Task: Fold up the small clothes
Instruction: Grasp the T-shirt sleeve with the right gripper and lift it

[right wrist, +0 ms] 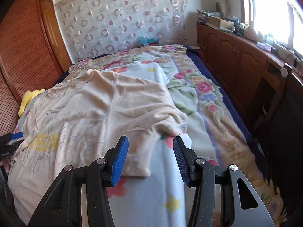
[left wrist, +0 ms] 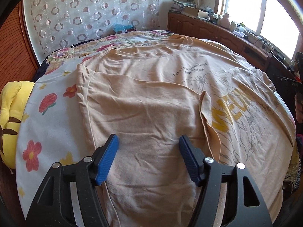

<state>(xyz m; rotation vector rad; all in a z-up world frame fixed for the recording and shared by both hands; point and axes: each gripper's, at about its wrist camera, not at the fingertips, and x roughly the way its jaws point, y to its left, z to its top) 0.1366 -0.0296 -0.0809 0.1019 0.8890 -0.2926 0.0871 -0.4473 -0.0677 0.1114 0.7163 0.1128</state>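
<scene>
Two grippers over one beige T-shirt, spread across a flowered bed cover.

Left wrist view: left gripper low centre of frame, jaws standing wide, nothing between the blue pads; only shirt cloth lies beneath them. One side of the shirt is already folded inward, its edge running down the middle of the frame beside the yellow print. Collar toward upper centre. Yellow plush toy at the left edge, off the cloth.

Right wrist view: right gripper at bottom centre, jaws apart and empty. The unfolded sleeve lies just ahead, its hem between the pads' line and the left pad; not clamped. Picture is soft with blur.

Risks, as judged:
- Right pads could pinch the cover together with the sleeve, since both lie flat and touching; the cover would lift with the fold.
- Grabbing only the sleeve tip may drag the bunched shoulder ridge and skew the fold.
- The left side's fold is loose; tugging from the right could slide it open.
</scene>
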